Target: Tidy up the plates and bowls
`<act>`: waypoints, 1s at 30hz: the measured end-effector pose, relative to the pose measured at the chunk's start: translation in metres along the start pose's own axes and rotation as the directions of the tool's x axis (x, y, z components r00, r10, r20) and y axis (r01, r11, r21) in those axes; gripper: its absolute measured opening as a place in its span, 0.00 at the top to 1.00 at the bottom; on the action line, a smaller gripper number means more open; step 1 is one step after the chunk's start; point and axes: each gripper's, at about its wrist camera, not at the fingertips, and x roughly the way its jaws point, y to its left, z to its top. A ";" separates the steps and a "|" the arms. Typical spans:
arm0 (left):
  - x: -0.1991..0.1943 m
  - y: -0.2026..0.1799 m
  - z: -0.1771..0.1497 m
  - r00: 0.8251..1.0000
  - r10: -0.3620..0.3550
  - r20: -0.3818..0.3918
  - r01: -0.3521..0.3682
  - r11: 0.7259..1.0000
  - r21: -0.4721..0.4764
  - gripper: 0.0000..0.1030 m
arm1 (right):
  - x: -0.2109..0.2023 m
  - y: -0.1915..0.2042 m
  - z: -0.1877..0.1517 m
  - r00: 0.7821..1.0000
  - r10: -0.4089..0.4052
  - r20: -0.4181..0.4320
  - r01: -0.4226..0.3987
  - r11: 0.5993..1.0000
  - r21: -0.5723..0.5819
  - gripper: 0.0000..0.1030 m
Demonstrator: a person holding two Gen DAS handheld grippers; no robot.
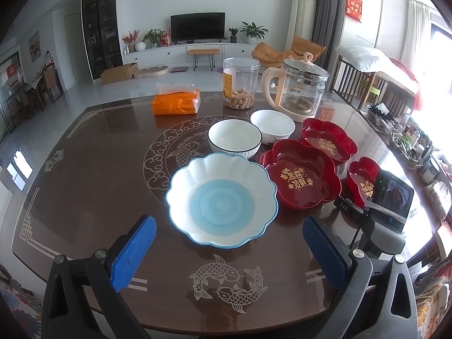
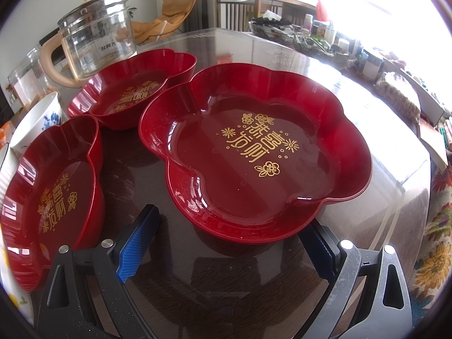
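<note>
The dark glossy tabletop (image 1: 93, 169), round-cornered and inlaid with pale fish and cloud lines, carries everything, all of it still spread out singly, so the sorting looks barely begun. The largest piece is the scalloped bowl (image 1: 221, 199), white with a blue centre and blue rim, sitting toward the near edge just ahead of the left gripper (image 1: 228, 251), whose blue pads stand wide apart and empty to either side of it. It looks like glazed ceramic, so I judge it heavy, rigid, slick and chip-prone; a firm pinch over the near rim wall would suit it best. Next come three red flower-shaped plates with gold lettering: one (image 2: 254, 152) directly before the right gripper (image 2: 228, 243), which is also spread wide and holding nothing, a second (image 2: 53, 197) toward the middle of the tabletop, and a third (image 2: 132, 87) farther back near the far edge by the glass kettle (image 2: 96, 31). These appear to be thin glossy plastic, likely light, a little flexible and prone to sliding on the polished surface; their upturned lobed rims offer the obvious hold, and they should nest. Smallest are two round white bowls, one black-rimmed (image 1: 234, 138) and one plain (image 1: 272, 125), side by side beyond the scalloped bowl; probably porcelain, fragile, best taken at the rim.
</note>
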 end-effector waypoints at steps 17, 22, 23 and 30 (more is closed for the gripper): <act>-0.007 0.003 0.001 1.000 0.002 0.010 -0.002 1.000 -0.007 0.00 | 0.000 0.000 0.000 1.000 0.000 0.000 0.000 1.000 0.000 0.05; -0.009 0.005 0.002 1.000 0.000 0.016 0.000 1.000 -0.010 0.00 | 0.000 0.000 0.000 1.000 0.000 0.000 0.000 1.000 0.001 0.05; -0.009 0.006 0.002 1.000 0.001 0.014 -0.001 1.000 -0.010 0.00 | 0.000 0.000 0.000 1.000 0.000 0.000 0.000 1.000 0.001 0.05; -0.012 0.006 0.003 1.000 0.001 0.017 -0.001 1.000 -0.010 0.00 | 0.000 0.000 0.000 1.000 -0.001 0.000 0.001 1.000 0.001 0.05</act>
